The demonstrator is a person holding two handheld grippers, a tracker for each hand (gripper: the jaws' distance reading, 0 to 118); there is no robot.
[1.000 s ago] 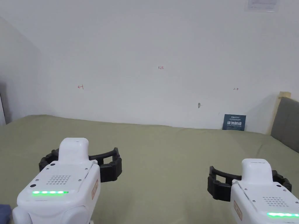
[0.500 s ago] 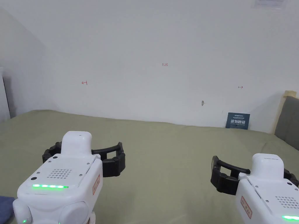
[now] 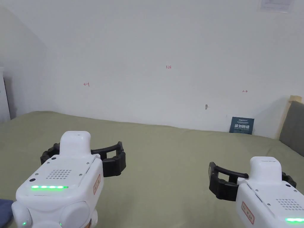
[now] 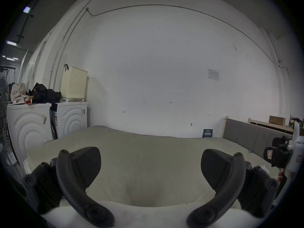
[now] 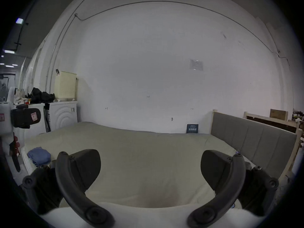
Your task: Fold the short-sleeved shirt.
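Note:
A bunched blue garment (image 5: 39, 156) lies near the left edge of the olive bed (image 5: 148, 149); its corner shows in the head view (image 3: 4, 207). My left gripper (image 3: 83, 153) hovers over the bed's near left part, to the right of the garment, jaws wide open and empty (image 4: 150, 162). My right gripper (image 3: 251, 175) hovers over the near right part, also wide open with nothing between its jaws (image 5: 150, 162). Each gripper shows sideways in the other's view: the right gripper (image 4: 279, 156) and the left gripper (image 5: 24, 118).
A white wall runs behind the bed, with a small dark blue sign (image 3: 241, 125) leaning on it. A grey padded headboard (image 5: 253, 139) bounds the bed on the right. Two white washing machines (image 4: 70, 116) stand to the left, with a cream laundry basket (image 4: 74, 83) on top.
The head camera has shifted a little. Both grippers stay open and empty over the bed at about the same places.

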